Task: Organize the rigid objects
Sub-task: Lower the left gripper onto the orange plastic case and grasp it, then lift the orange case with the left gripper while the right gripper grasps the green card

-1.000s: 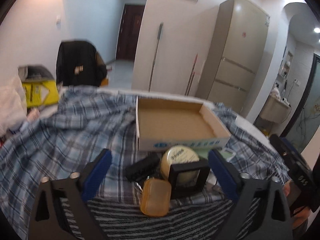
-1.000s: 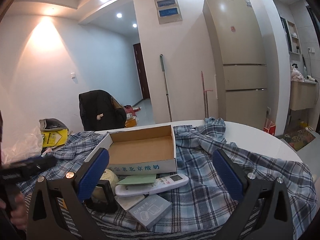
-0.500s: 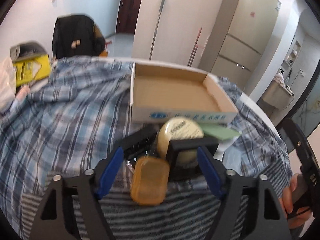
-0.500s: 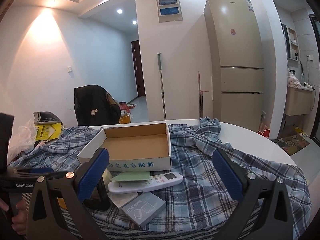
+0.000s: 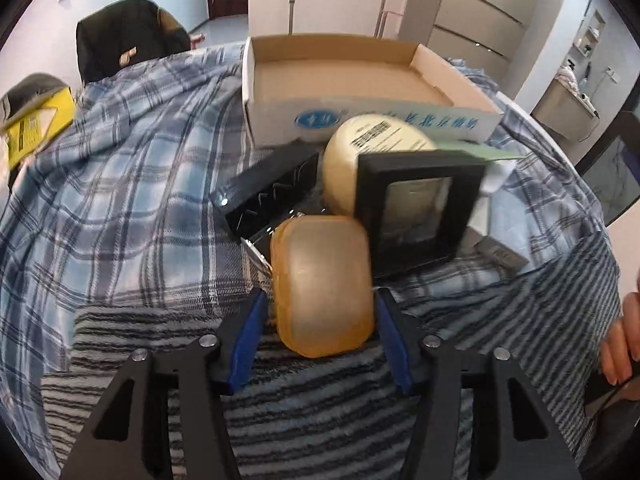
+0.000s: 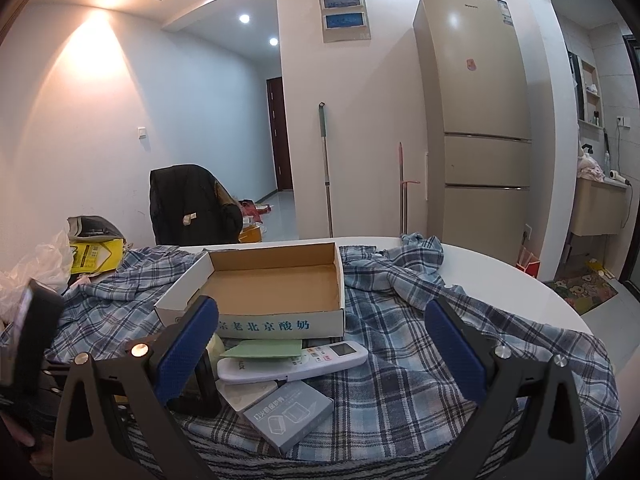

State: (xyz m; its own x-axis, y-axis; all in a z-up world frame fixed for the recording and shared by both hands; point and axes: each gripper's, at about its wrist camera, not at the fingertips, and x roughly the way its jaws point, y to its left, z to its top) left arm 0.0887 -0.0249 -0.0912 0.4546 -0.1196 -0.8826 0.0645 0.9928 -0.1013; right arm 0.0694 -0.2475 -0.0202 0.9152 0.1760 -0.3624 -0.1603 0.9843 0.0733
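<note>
In the left wrist view my left gripper [image 5: 320, 312] has its blue pads on both sides of an orange plastic case [image 5: 322, 284] lying on the cloth, closed against its near end. Behind it stand a black frame box [image 5: 416, 208], a round cream tin [image 5: 372, 160], a black case [image 5: 272, 196] and the empty cardboard box [image 5: 344, 80]. In the right wrist view my right gripper [image 6: 320, 344] is open and empty above a white remote [image 6: 292, 360], a grey carton [image 6: 288, 412] and a green card [image 6: 264, 349] in front of the cardboard box [image 6: 272, 292].
A plaid cloth [image 6: 400, 320] covers the round white table [image 6: 500, 280]. A yellow package [image 6: 94, 254] and a plastic bag lie at the left. A chair with a black jacket [image 6: 192, 208] stands behind the table, with a fridge [image 6: 476, 120] farther back.
My left gripper has moved forward and down and narrowed from wide open onto the orange case. My right gripper stays open and has hardly moved.
</note>
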